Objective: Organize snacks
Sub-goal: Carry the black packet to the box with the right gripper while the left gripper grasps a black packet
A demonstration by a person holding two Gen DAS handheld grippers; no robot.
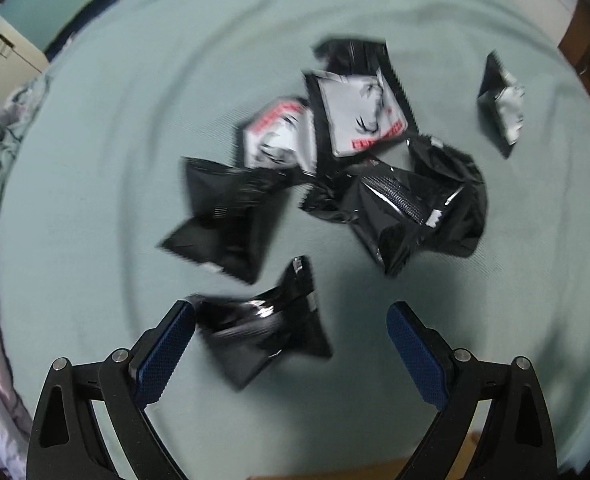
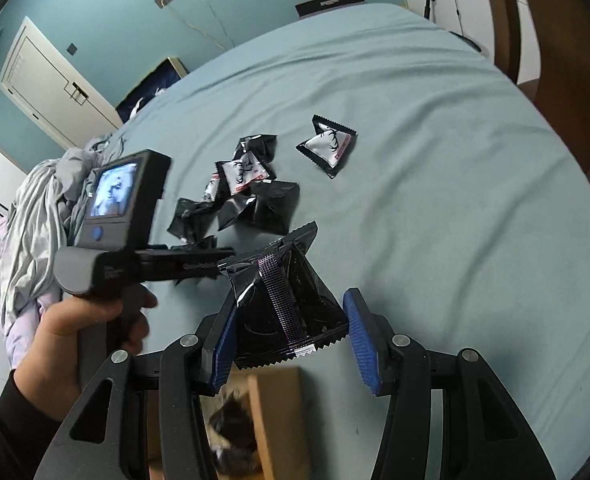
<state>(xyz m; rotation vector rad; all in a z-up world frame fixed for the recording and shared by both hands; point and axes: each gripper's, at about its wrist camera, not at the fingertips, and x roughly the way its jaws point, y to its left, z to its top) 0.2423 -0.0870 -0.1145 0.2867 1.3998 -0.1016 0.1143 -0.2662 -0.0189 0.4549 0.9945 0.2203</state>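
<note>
Several black and white snack packets lie in a loose pile on a pale green bed sheet. My left gripper is open, its jaws wide around a black packet that touches the left pad. In the right wrist view my right gripper holds a black packet between its blue pads, above a cardboard box. The pile and one lone white-faced packet lie further on. The left gripper's body shows at left, held by a hand.
Crumpled grey and pink bedding lies at the bed's left side. A white door, teal wall and a dark framed picture stand behind. Brown wooden furniture is at right. A separate packet lies far right.
</note>
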